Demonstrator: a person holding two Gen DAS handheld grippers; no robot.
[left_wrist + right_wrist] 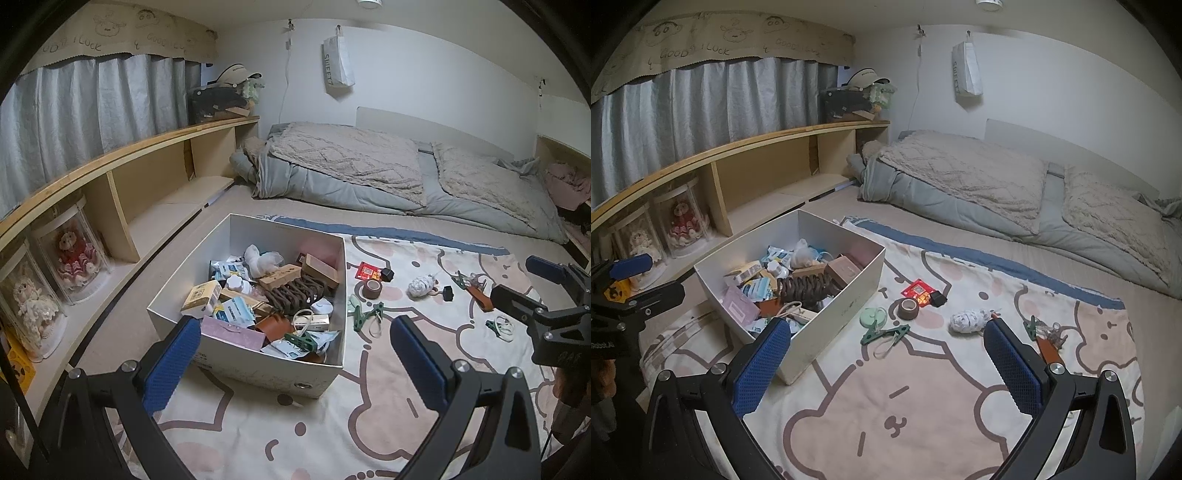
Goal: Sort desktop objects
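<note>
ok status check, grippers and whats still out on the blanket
Left gripper and right gripper both open, empty. White box part filled. Tape roll, green clip, white bundle loose on blanket. Nothing blocking.

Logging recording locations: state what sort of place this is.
Most likely a bedroom. A folded grey comforter lies on the bed, grey curtains hang above a wooden shelf holding cased dolls, and the sorting box sits on a cartoon blanket.

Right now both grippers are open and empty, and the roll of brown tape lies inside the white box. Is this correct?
Not quite. The roll of brown tape lies outside the white box, on the blanket beside it, as the right wrist view shows. Both grippers, left and right, are indeed open and empty.
</note>
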